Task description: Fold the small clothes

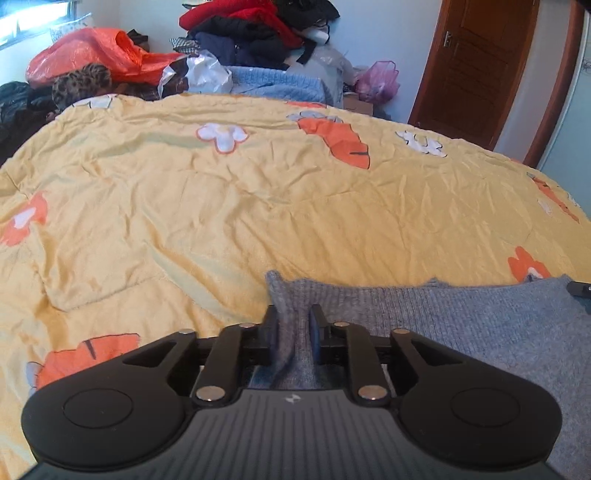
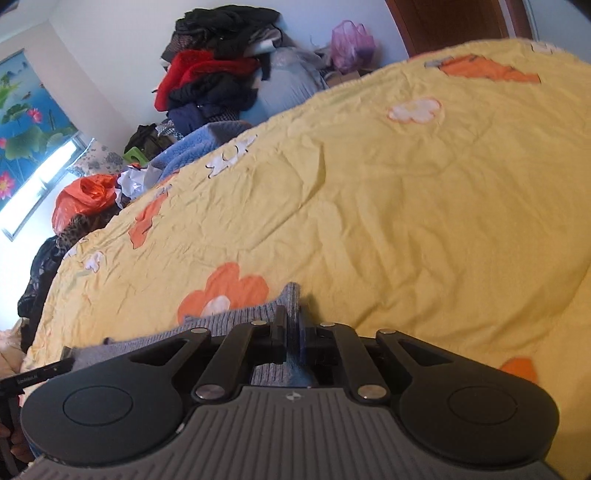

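Note:
A grey ribbed knit garment [image 1: 443, 325] lies at the near edge of a yellow flowered quilt [image 1: 240, 206]. My left gripper [image 1: 293, 321] is shut on the garment's left corner, cloth bunched between the jaws. My right gripper [image 2: 292, 325] is shut on the garment's [image 2: 236, 317] right corner, which pokes up past the fingertips. The knit stretches between both grippers. The right gripper's tip shows at the right edge of the left wrist view [image 1: 580, 288]; the left gripper shows at the left edge of the right wrist view [image 2: 33, 376].
A heap of dark and red clothes [image 1: 255, 29] and a blue knit blanket [image 1: 273, 83] lie past the bed's far side. An orange plastic bag [image 1: 99, 55] sits far left. A pink bag [image 1: 378, 79] stands by a brown door [image 1: 476, 66].

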The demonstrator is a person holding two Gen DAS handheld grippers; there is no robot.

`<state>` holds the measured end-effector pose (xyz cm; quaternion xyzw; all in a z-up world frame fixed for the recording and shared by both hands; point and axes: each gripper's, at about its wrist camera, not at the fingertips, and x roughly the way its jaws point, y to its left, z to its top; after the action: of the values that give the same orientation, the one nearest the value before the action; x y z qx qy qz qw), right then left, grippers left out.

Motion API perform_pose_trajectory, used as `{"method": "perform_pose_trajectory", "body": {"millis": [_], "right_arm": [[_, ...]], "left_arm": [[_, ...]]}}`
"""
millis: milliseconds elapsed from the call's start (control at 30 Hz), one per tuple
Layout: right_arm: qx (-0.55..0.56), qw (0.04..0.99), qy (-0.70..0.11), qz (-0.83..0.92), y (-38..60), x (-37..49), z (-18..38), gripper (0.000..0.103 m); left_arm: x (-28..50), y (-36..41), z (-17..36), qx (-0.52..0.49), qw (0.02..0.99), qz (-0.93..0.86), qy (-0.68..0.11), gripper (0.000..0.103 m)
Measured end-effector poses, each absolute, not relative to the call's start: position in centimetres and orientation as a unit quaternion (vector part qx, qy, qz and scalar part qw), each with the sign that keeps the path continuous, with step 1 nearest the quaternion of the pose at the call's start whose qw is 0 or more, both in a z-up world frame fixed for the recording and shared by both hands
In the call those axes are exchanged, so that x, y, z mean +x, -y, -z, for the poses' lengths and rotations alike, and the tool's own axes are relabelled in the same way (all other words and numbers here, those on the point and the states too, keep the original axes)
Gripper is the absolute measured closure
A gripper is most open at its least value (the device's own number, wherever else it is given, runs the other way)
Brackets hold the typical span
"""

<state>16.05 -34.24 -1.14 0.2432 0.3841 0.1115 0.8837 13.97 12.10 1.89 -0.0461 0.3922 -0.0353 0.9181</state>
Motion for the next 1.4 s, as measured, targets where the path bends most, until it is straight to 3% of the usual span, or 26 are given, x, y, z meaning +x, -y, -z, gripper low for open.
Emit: {"method": "perform_pose_trajectory", "body": {"millis": [33,67,100,167,300,500,733,833,1033,1233,1400], "right_arm": [[0.25,0.883,-0.383,-0.105,34.3,15.7,0.8,0.075],[0.249,0.888,-0.374,-0.101,34.4,15.3,0.0,0.062],[0.243,0.897,-0.356,-0.096,34.5,14.6,-0.9,0.057],[0.229,0.922,-0.301,-0.088,34.3,12.9,-3.3,0.055],[0.213,0.925,-0.284,-0.132,30.6,12.3,-4.8,0.055],[0.111,0.926,-0.35,-0.089,26.0,14.0,0.0,0.058],[0.11,0.937,-0.316,-0.101,26.9,13.1,1.2,0.06],[0.087,0.939,-0.321,-0.092,26.1,12.8,0.7,0.058],[0.096,0.948,-0.279,-0.118,24.1,7.3,-2.1,0.041],[0.046,0.943,-0.312,-0.11,21.9,6.5,0.1,0.041],[0.017,0.948,-0.298,-0.111,21.2,6.1,0.8,0.036]], "left_arm": [[13.5,-12.2,-2.7,-0.039,0.922,0.026,-0.383,0.069],[12.9,-12.4,-3.6,-0.031,0.928,0.009,-0.371,0.057],[12.2,-12.5,-4.7,-0.027,0.936,-0.01,-0.35,0.038],[10.6,-12.3,-6.5,-0.04,0.957,-0.023,-0.287,0.017],[11.4,-8.8,-5.9,-0.06,0.956,0.007,-0.285,0.015],[13.4,-5.2,0.7,-0.01,0.928,0.004,-0.372,0.014],[13.5,-5.7,1.3,0.005,0.935,-0.001,-0.354,0.01],[12.7,-5.1,0.6,0.02,0.934,-0.028,-0.355,0.01],[8.0,-3.7,-1.9,-0.003,0.938,-0.03,-0.344,0.01],[6.9,-1.8,0.3,0.004,0.932,-0.009,-0.362,0.01],[7.0,-2.2,1.0,-0.005,0.938,-0.006,-0.347,0.007]]}}
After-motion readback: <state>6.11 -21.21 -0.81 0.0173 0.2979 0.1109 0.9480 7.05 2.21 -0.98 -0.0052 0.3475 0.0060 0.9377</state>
